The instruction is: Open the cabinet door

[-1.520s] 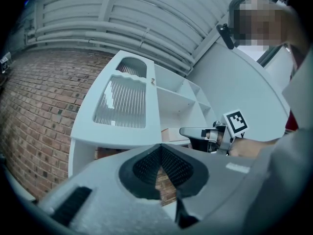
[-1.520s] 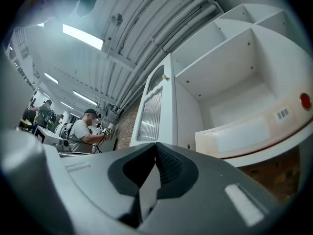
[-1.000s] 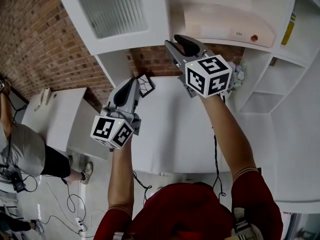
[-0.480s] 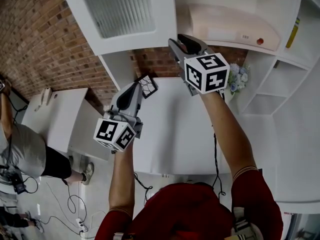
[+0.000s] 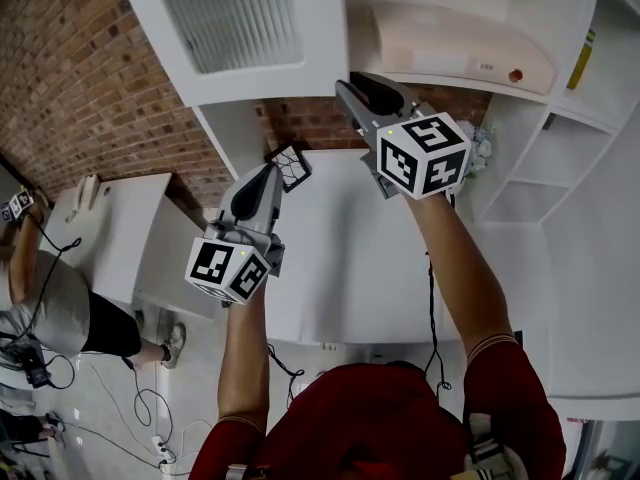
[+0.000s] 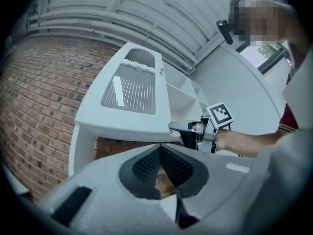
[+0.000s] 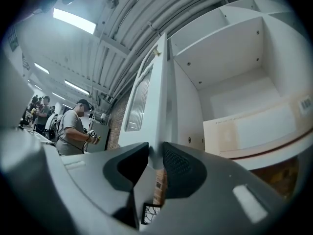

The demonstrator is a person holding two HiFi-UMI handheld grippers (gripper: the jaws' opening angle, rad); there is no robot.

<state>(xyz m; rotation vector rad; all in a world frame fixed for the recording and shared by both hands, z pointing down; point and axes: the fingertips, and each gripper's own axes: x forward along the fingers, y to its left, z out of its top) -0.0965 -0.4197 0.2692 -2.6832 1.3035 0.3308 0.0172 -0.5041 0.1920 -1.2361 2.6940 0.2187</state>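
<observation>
Now right tool (image 7: 156, 155) just closed onto cabinet door (image 5: 240, 28) edge; left tool (image 6: 160, 148) shut, empty, unmoved.

Your head camera looks steeply down at the door (image 5: 240, 28) and table (image 5: 330, 258). Your left gripper (image 6: 159, 151) camera looks up at the door from nearby. Your right gripper (image 7: 155, 153) camera sits right against its edge. All share the door.

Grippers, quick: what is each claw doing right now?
Left gripper: claw closed, nothing in it.
Right gripper: claw has just been closing and now grips the cabinet door by its edge.
</observation>
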